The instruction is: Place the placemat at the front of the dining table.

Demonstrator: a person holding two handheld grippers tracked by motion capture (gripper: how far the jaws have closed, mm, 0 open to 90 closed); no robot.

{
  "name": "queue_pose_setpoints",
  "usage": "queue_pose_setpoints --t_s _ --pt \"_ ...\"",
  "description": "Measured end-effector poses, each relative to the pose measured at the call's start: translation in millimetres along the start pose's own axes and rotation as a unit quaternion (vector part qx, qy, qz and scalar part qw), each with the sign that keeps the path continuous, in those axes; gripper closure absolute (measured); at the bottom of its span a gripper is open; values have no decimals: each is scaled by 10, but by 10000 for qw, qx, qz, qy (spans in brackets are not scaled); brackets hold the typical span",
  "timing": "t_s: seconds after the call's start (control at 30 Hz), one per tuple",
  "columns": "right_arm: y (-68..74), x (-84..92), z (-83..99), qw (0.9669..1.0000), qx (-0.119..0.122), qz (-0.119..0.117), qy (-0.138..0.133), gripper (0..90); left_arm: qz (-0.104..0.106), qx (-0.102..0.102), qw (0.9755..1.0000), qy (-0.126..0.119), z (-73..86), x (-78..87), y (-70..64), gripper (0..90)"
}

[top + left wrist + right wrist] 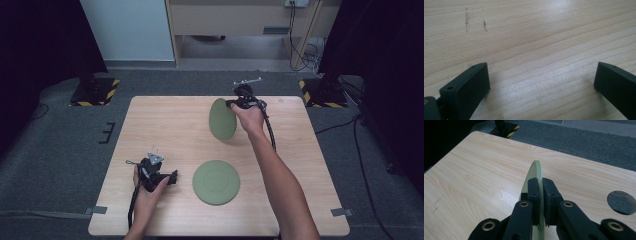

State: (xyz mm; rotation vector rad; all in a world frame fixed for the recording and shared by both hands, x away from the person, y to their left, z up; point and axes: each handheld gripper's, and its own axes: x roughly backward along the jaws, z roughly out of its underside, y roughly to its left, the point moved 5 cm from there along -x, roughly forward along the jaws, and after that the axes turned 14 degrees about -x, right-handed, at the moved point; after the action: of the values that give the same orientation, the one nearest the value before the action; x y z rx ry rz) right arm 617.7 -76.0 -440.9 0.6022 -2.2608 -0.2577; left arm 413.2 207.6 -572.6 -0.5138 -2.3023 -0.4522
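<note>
Right claw (235,103) pinches upright plate (222,119) by its rim, seemingly off table; left claw (541,82) spread

Matt green plates (216,181) on pale wood-grain table (165,125)

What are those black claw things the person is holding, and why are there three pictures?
They are grabbing tools, one in each hand. One picture looks down from above on the wooden table. The other two come from small cameras riding on the tools. The right tool pinches a green plate by its rim and holds it up on edge over the far part of the table. A second green plate lies flat nearer the person. The left tool is open with nothing between its jaws, just above bare wood beside the flat plate.
</note>
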Motion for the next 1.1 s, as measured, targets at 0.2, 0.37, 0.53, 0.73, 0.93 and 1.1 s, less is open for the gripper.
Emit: queue_pose_setpoints --t_s 0.2,0.37,0.53,0.73,0.93,1.1 --pt "-57 17 2 10000 -20 48 2 860 -1 0 10000 -1 0 0 0 0" --pt "-107 66 10 9999 60 117 -7 859 -2 -1 10000 -2 0 0 0 0" --pt "-177 102 14 9997 126 212 -31 859 0 4 10000 -2 0 0 -1 0" --pt "-311 119 53 9995 85 290 -13 859 -1 3 10000 -2 0 0 0 0" --pt "-457 108 114 9993 -9 380 -8 859 1 -4 10000 4 1 1 0 0" --pt "-565 96 168 9989 -67 459 25 858 -2 2 10000 2 0 0 0 0"
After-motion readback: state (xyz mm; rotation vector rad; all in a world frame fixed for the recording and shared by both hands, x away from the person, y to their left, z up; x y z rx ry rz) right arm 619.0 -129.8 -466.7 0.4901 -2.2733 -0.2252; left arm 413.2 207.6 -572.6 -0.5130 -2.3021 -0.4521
